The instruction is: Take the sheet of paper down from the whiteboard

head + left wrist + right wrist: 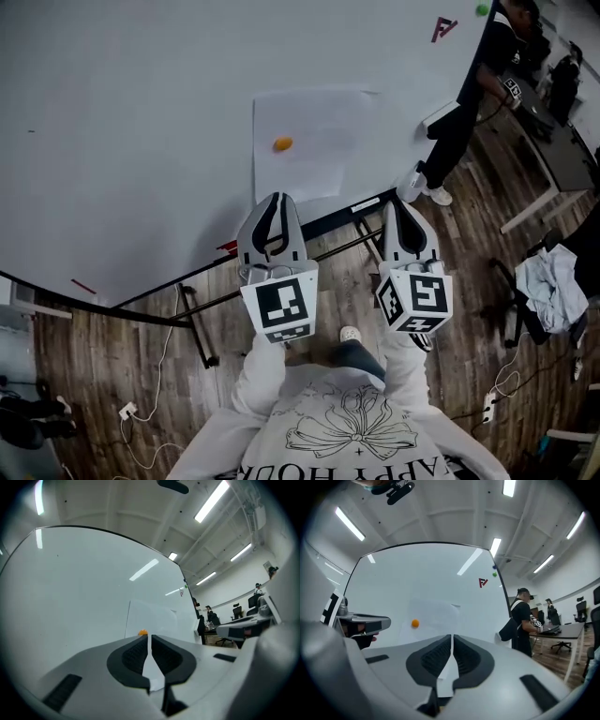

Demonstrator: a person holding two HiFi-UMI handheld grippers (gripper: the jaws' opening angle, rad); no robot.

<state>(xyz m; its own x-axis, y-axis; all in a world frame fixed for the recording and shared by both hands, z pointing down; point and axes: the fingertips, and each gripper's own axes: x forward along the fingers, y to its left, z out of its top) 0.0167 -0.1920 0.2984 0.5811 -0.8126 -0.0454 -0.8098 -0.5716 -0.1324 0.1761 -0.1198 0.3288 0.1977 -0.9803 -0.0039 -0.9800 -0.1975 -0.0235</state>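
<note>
Well, the sheet [314, 141] hangs flat on the whiteboard [141, 141], pinned by one orange magnet [282, 143] close to its left edge. Both tools point level at the board, side by side. The left tool [273, 202] has its jaws pressed together with only a thin slit between the dark pads, and nothing is pinched there. From above its tip lines up with the sheet's lower left corner; whether it touches the paper I cannot tell. In the left gripper view the magnet sits just above the jaw tips. The right tool [405, 204] is likewise squeezed shut on nothing. It aims at bare board right of the sheet's lower right corner, and its own view shows the sheet and magnet off to the left. A red mark [443, 28] and a green magnet [482, 9] sit far up at the board's right end. A person in dark clothes [469, 103] stands by that end, next to a worktop [553, 155], on a wooden floor [112, 356]
</note>
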